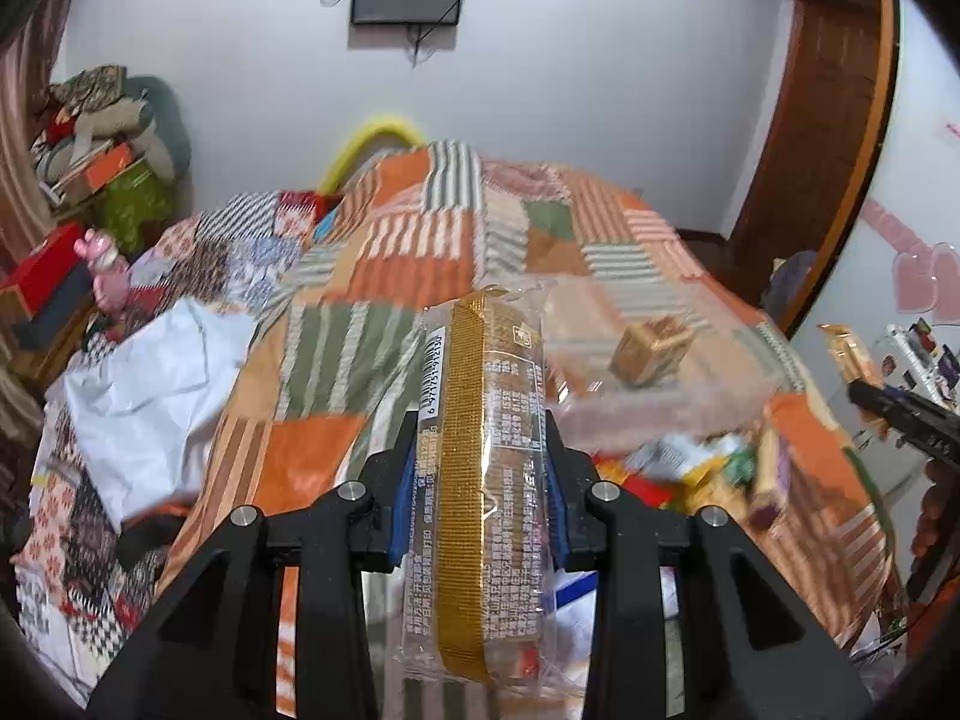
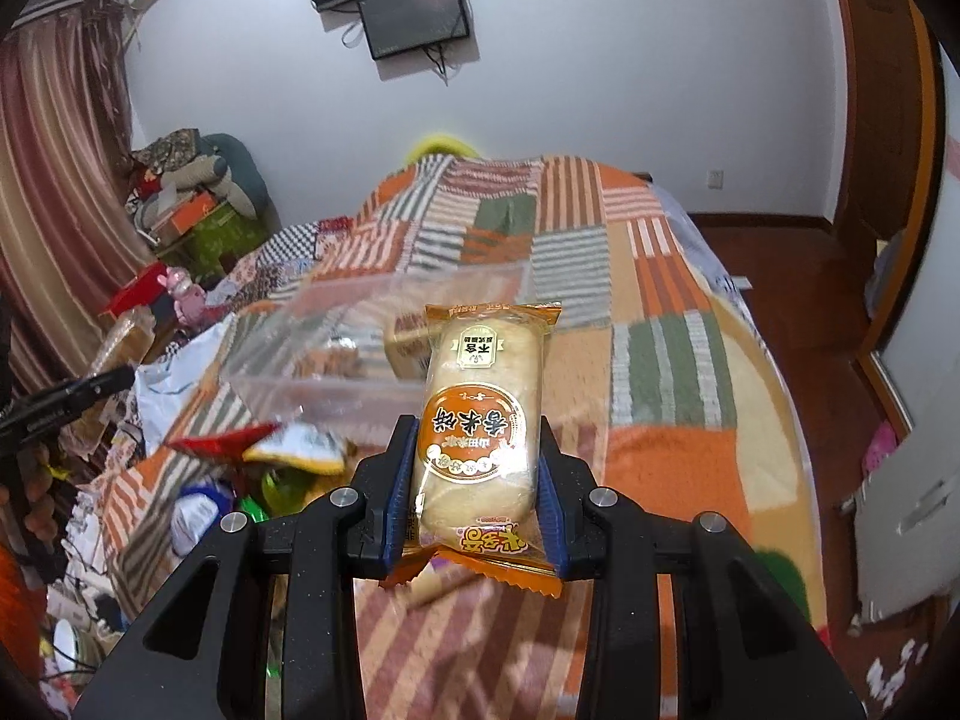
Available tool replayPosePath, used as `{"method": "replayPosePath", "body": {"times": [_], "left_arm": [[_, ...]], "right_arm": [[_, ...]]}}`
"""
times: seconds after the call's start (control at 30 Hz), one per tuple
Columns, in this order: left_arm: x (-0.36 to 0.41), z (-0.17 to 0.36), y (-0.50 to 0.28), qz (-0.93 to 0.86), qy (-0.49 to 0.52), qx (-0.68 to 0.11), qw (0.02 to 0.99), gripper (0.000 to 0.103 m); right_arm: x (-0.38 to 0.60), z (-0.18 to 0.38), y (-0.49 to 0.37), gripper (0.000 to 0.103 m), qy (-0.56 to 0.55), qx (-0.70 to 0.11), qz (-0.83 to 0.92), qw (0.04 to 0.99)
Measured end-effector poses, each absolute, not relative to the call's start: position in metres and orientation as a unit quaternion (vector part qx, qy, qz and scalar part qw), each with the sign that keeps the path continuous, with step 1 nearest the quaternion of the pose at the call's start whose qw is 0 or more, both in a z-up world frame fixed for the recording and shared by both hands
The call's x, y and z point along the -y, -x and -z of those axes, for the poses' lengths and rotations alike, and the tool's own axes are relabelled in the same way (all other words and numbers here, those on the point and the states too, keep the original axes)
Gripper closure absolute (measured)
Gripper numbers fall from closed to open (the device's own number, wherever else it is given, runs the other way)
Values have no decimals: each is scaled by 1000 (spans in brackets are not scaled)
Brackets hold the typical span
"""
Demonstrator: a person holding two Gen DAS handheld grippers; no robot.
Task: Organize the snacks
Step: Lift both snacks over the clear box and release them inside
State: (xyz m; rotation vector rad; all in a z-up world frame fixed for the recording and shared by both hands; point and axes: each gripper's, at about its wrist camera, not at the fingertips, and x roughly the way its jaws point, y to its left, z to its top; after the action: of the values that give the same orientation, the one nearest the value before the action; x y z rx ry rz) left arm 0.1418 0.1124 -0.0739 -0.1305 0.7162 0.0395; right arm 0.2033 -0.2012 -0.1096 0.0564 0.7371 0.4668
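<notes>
Left claw (image 1: 483,450) clamped on a long clear-wrapped biscuit pack (image 1: 483,456) with a gold band down its length, held lifted above the near edge of the bed (image 1: 384,276) (patchwork cover of orange, green and striped squares). Right claw (image 2: 477,468) clamped on an orange-trimmed rice cracker packet (image 2: 480,420), likewise raised off the bed. Beyond both, toward the middle of the bed, sat a clear plastic box (image 2: 336,354) with a small gold-brown carton (image 1: 651,351) inside, and loose snack wrappers (image 2: 282,444) lay piled just before its near side.
</notes>
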Motion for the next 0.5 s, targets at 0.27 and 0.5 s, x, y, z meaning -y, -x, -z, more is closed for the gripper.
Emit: {"method": "replayPosePath", "body": {"times": [0.27, 0.5], "left_arm": [[-82, 54, -173, 10, 56, -340, 939, 68], [-65, 54, -207, 28, 59, -345, 936, 68]], "right_arm": [[188, 92, -222, 71, -19, -328, -236, 914], [181, 86, -242, 71, -23, -319, -243, 916]]}}
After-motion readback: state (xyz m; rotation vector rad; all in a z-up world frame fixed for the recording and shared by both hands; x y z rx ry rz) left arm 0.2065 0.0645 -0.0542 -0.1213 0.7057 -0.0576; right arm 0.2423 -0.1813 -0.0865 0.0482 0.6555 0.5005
